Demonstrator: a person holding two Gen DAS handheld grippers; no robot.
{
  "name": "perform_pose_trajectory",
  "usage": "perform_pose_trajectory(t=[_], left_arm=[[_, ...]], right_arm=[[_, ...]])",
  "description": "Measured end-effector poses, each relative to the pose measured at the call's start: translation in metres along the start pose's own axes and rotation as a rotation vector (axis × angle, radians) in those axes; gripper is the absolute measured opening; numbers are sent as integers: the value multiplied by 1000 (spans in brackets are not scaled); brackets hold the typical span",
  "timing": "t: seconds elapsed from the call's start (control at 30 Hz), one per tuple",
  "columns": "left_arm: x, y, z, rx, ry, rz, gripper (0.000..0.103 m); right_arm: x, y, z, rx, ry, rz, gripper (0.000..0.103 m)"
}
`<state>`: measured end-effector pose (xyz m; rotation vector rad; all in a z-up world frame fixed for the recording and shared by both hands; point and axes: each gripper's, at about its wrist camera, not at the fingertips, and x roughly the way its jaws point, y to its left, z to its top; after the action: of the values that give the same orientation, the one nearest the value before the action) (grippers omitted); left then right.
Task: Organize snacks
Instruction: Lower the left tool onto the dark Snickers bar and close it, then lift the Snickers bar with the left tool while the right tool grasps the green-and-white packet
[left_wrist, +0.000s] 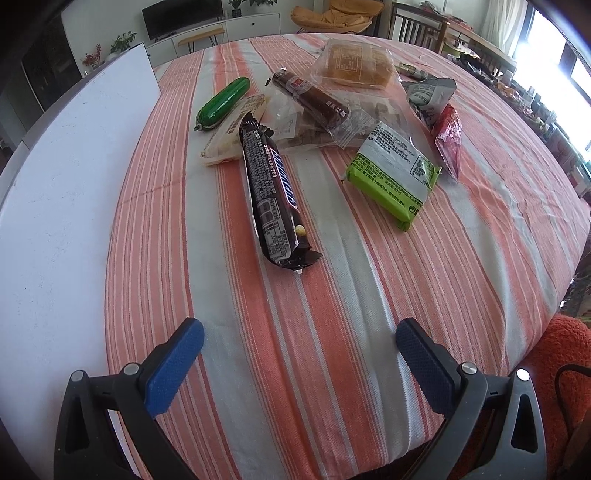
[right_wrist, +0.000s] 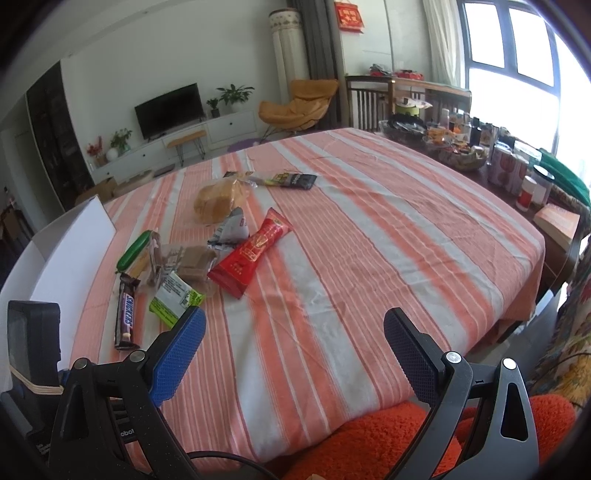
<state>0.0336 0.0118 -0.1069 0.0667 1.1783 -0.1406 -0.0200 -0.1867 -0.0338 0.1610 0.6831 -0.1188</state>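
A pile of snacks lies on the striped tablecloth (left_wrist: 332, 295). A Snickers bar (left_wrist: 275, 195) lies nearest my left gripper (left_wrist: 299, 338), which is open and empty just short of it. Behind are a green packet (left_wrist: 393, 173), a green cucumber-shaped snack (left_wrist: 221, 103), a brown bar in clear wrap (left_wrist: 314, 101), a bagged bread (left_wrist: 354, 64) and a red sachet (left_wrist: 448, 138). My right gripper (right_wrist: 293, 328) is open and empty over the cloth's near edge, right of the Snickers bar (right_wrist: 126, 317) and the green packet (right_wrist: 173, 297), below the red sachet (right_wrist: 255, 256).
A white box (left_wrist: 66, 192) stands at the left of the table, also seen in the right wrist view (right_wrist: 74, 243). Bowls, cans and jars (right_wrist: 480, 147) crowd a side table at the right. An orange cushion (right_wrist: 369, 443) sits below the near edge.
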Motion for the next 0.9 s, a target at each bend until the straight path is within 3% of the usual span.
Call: perform_pose_trajectory(t=[0.27, 0.37, 0.43, 0.5, 0.63, 0.67, 0.77, 0.8, 0.9], left_arm=[[-37, 44, 31, -120, -70, -162, 103], [-38, 49, 46, -131, -78, -171, 102], [-30, 47, 55, -121, -76, -143, 96], [-18, 45, 58, -117, -51, -105, 86], [5, 38, 65, -85, -27, -23, 77], [9, 35, 67, -66, -32, -6, 69], [14, 27, 67, -12, -45, 24, 29], [11, 25, 65, 0, -57, 32, 22], [2, 30, 56, -25, -73, -9, 18]], right_arm=[[1, -3, 1, 7, 11, 7, 99], [1, -3, 0, 8, 18, 10, 99], [1, -3, 0, 8, 17, 11, 99], [1, -4, 0, 11, 15, 13, 99], [2, -7, 1, 29, 23, 26, 99], [2, -8, 2, 36, 27, 31, 99], [5, -14, 2, 64, 45, 53, 99], [6, -17, 2, 78, 53, 67, 99], [13, -30, 1, 145, 87, 137, 99]])
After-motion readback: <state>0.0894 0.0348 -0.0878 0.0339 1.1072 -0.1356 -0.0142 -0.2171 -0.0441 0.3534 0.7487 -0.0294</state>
